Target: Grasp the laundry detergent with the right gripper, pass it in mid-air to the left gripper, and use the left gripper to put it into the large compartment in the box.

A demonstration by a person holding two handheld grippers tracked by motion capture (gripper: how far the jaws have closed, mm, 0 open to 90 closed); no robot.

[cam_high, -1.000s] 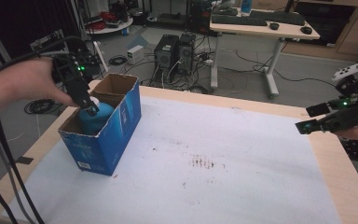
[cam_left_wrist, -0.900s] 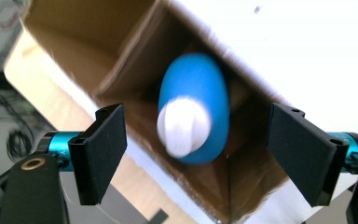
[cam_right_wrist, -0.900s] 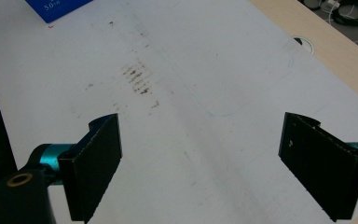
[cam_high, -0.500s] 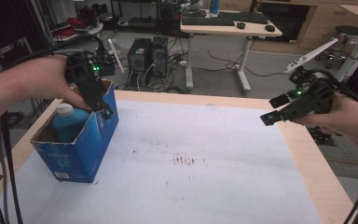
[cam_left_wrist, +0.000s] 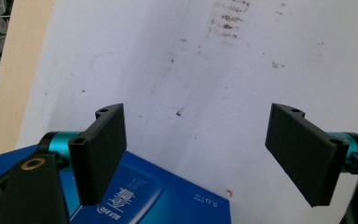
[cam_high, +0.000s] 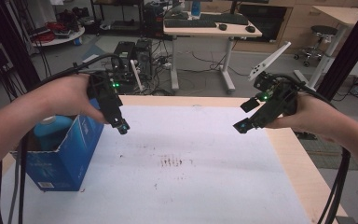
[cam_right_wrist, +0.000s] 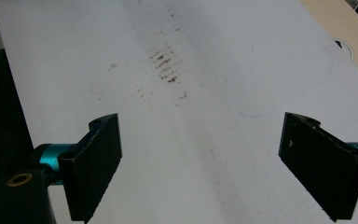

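A blue cardboard box point(cam_high: 70, 156) stands open at the table's left side, with a teal bottle point(cam_high: 51, 128) upright inside it. My left gripper point(cam_high: 120, 124) hangs just right of the box's top edge, above the white sheet. In the left gripper view it point(cam_left_wrist: 196, 144) is open and holds nothing, and the blue box point(cam_left_wrist: 158, 198) lies below its jaws. My right gripper point(cam_high: 244, 115) hovers over the sheet's right side, tilted down and inward. The right gripper view shows this gripper point(cam_right_wrist: 200, 163) open wide over bare sheet.
A white sheet point(cam_high: 191, 186) with dark smudges point(cam_high: 172, 162) covers the table; bare wood point(cam_high: 293, 158) runs along its right edge. Beyond the far edge are a desk point(cam_high: 214, 28), computer towers point(cam_high: 130, 51) and cables on the floor.
My left gripper has come up out of the box and moved right, leaving the teal bottle inside. My right gripper has swung in from the right edge over the sheet.
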